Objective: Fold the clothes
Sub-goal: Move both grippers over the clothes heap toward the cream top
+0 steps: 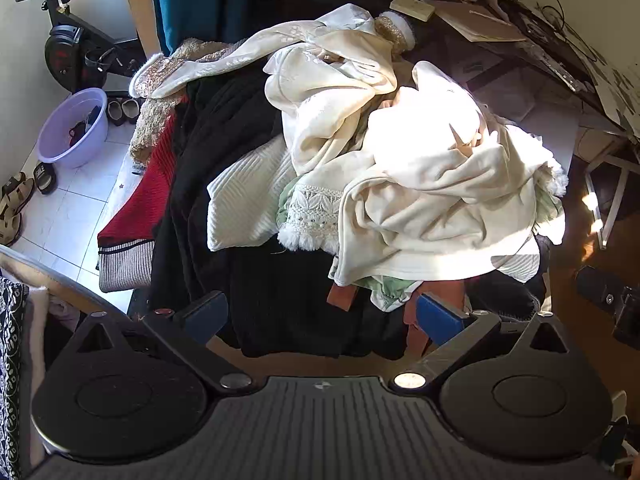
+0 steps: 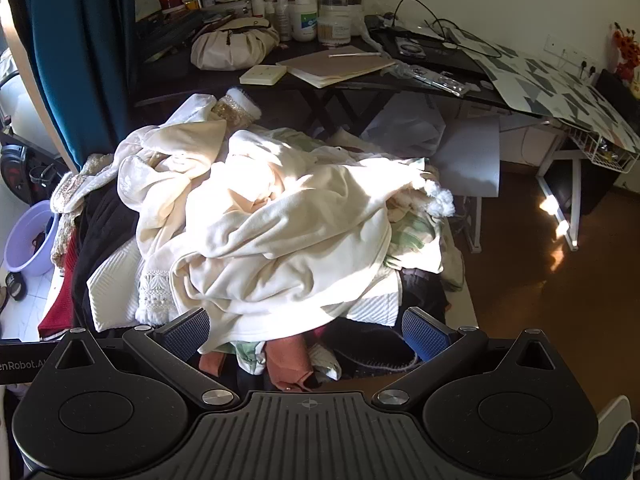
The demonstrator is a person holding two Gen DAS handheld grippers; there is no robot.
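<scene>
A sunlit heap of unfolded clothes (image 1: 360,184) lies directly below me, a cream garment (image 2: 280,236) on top, black garments (image 1: 240,160) and a red knit (image 1: 148,196) along its left side. My left gripper (image 1: 322,314) and right gripper (image 2: 306,330) hover over the pile's near edge, both with jaws wide apart and holding nothing. A cluttered dark tabletop (image 2: 304,80) stands behind the heap.
</scene>
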